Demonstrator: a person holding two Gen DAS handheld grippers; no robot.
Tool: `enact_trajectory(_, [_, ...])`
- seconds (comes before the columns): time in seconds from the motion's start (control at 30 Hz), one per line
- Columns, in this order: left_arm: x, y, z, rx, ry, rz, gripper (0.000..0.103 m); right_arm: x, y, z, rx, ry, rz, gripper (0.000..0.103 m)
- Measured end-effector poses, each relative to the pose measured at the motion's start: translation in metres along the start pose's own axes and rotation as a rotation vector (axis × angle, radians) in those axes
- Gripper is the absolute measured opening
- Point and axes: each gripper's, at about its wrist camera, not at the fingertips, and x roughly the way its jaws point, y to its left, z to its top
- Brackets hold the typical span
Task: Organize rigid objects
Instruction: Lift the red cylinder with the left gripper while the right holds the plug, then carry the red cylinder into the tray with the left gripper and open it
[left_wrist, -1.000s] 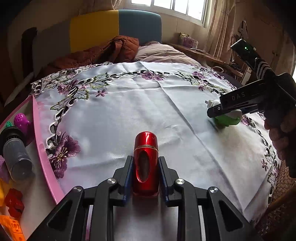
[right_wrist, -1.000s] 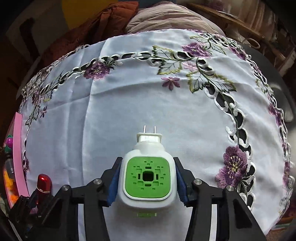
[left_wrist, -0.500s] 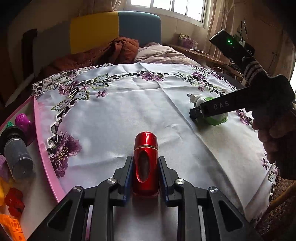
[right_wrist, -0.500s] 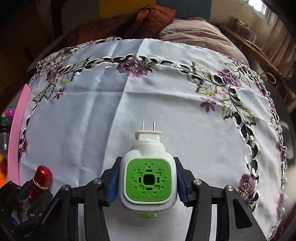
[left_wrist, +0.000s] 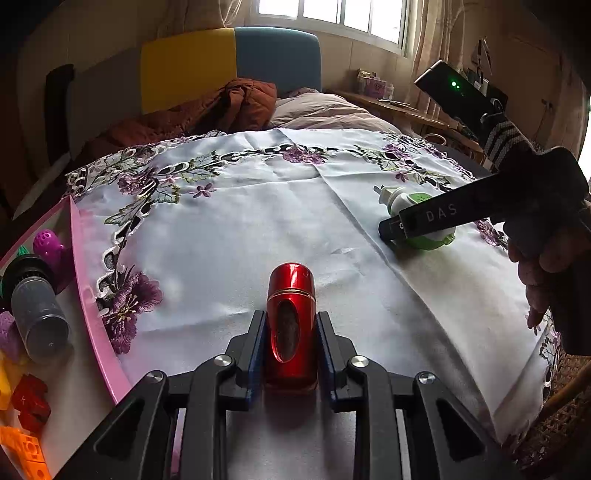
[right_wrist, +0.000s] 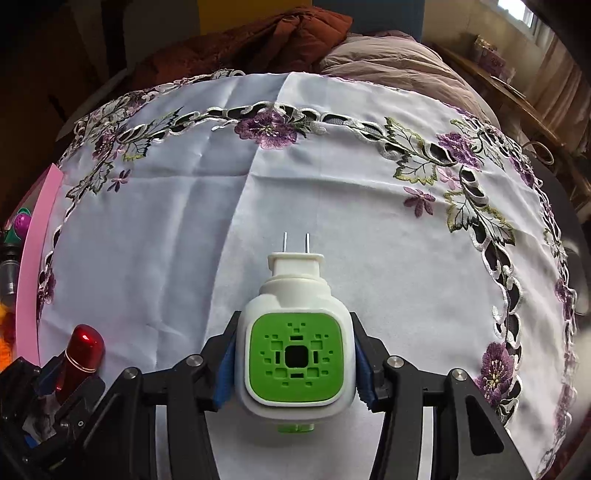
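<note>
My left gripper (left_wrist: 290, 332) is shut on a red metal cylinder (left_wrist: 290, 317) and holds it low over the white embroidered tablecloth (left_wrist: 240, 229). The cylinder also shows at the lower left of the right wrist view (right_wrist: 82, 350). My right gripper (right_wrist: 295, 358) is shut on a white and green plug-in device (right_wrist: 295, 354), its two prongs pointing away. In the left wrist view this device (left_wrist: 410, 201) lies on or just above the cloth at the right, in the right gripper (left_wrist: 397, 225).
A pink tray (left_wrist: 88, 295) at the table's left edge holds a grey bottle (left_wrist: 37, 314), a purple ball (left_wrist: 46, 243) and red and orange blocks (left_wrist: 26, 398). A bed with a brown blanket (left_wrist: 221, 110) lies behind the table. A wicker chair (left_wrist: 561, 398) stands at right.
My right gripper has carried the plug-in device leftward and farther onto the cloth and turned to face the table's middle. My left gripper has stayed still with the red cylinder.
</note>
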Motion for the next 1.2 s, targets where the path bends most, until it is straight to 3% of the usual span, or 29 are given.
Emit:
enact_trajectory(0.9, [-0.008, 0.0, 0.002, -0.029, 0.026, -0.013, 0.025, 0.004, 0.006, -0.004, -0.064, -0.015, -0.035, 0.053])
enact_trajectory(1.03, [-0.024, -0.004, 0.007, -0.025, -0.005, -0.031, 0.025, 0.003, 0.005, -0.004, -0.065, -0.018, -0.033, 0.053])
enact_trajectory(1.2, [-0.055, -0.002, 0.016, -0.024, -0.065, -0.002, 0.025, 0.002, 0.006, -0.005, -0.075, -0.023, -0.04, 0.053])
